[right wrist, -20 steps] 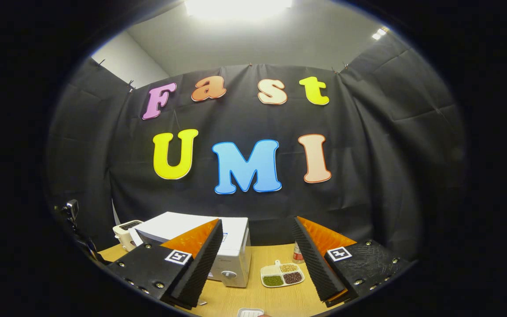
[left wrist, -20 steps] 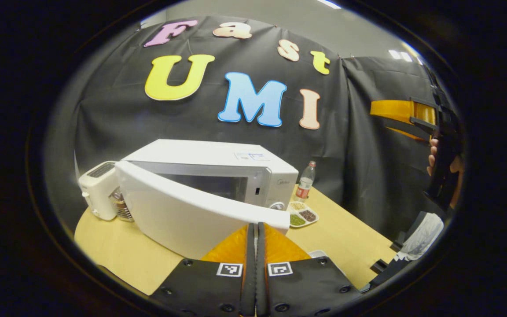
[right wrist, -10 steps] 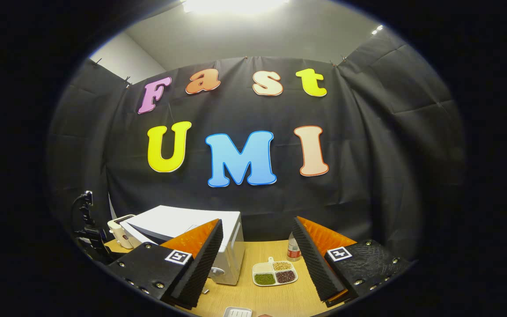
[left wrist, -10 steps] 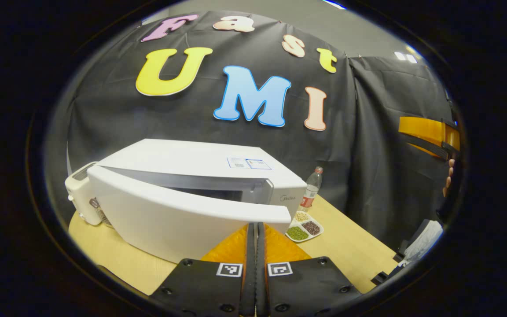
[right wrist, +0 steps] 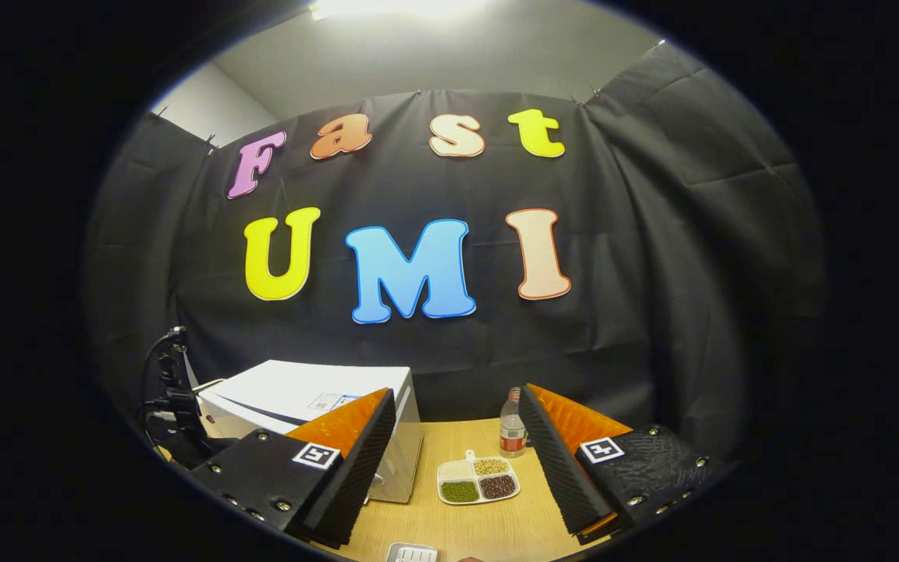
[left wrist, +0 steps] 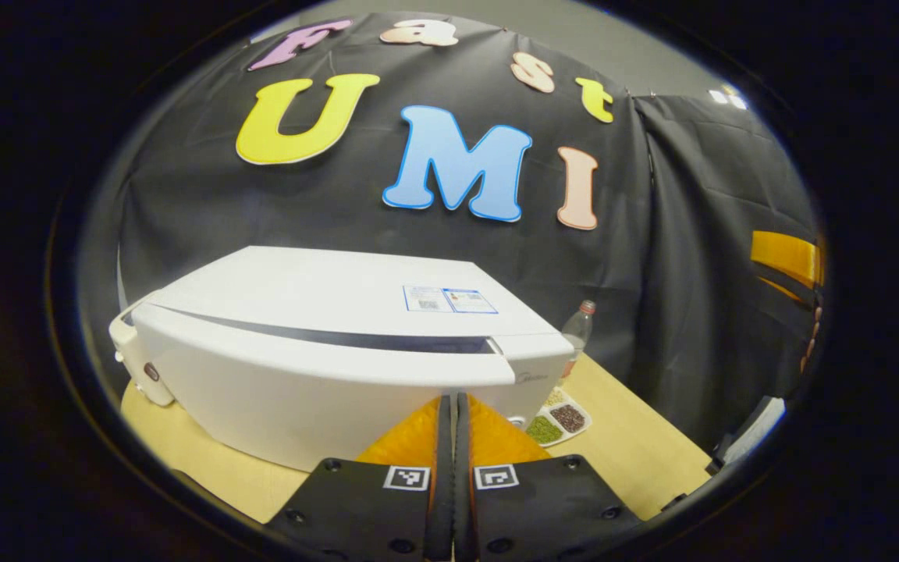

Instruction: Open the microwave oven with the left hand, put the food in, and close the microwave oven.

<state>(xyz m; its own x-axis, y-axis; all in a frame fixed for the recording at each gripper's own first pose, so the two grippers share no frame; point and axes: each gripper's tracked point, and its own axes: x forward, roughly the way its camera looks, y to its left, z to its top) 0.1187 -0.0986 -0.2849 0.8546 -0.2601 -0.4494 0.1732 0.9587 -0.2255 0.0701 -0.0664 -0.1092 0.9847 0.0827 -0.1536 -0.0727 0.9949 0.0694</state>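
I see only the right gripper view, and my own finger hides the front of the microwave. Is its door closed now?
Observer: Not fully. In the left gripper view the microwave door is almost shut, with a thin dark gap along its top edge.
Operator: And the left gripper, is it open?
Observer: No. The left gripper is shut, both fingers together and holding nothing. Its tips are right at the door's front, but I cannot tell whether they touch it.
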